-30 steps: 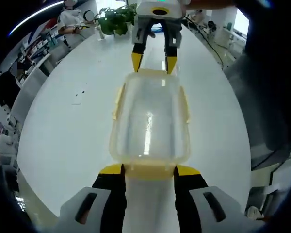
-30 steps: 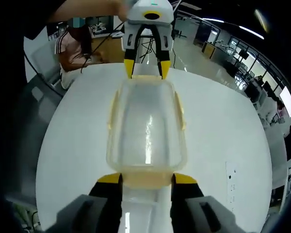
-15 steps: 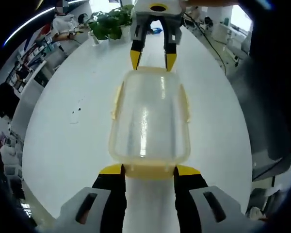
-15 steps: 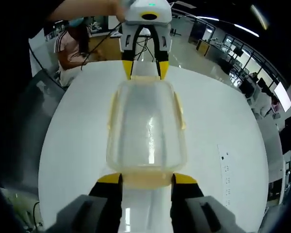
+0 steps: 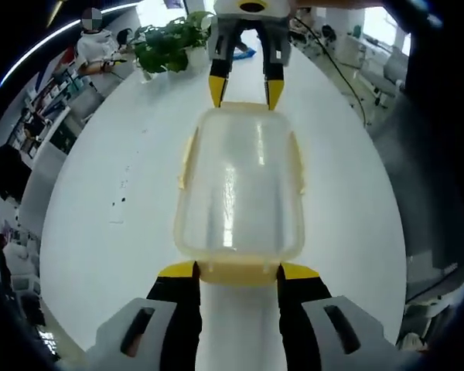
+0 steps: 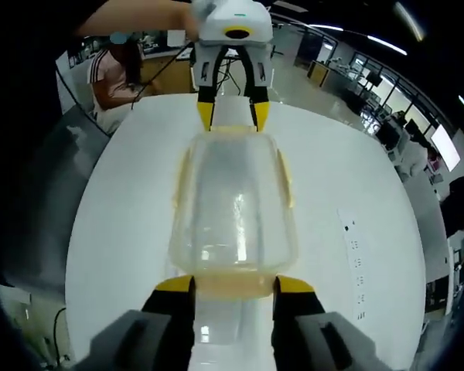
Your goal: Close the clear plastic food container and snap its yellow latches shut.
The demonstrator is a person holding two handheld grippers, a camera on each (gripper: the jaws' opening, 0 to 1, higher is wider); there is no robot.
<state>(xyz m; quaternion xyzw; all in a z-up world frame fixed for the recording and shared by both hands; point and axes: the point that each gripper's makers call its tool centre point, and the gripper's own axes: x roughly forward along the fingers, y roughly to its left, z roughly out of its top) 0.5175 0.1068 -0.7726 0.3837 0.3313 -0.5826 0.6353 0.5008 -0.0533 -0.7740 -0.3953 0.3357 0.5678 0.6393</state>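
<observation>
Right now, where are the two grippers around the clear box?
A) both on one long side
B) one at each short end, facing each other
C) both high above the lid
B: in the left gripper view the left gripper sits at the near end of the clear box and the right gripper at the far end.

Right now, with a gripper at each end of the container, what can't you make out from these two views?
- End latch, left gripper view: a blurred yellow strip between the left gripper jaws; snapped or not is unclear.
- Opposite end latch, right gripper view: same beside the right gripper.
- Side latches of the container: seen edge-on, state unreadable.
- Paper marks on the table: too small.
</observation>
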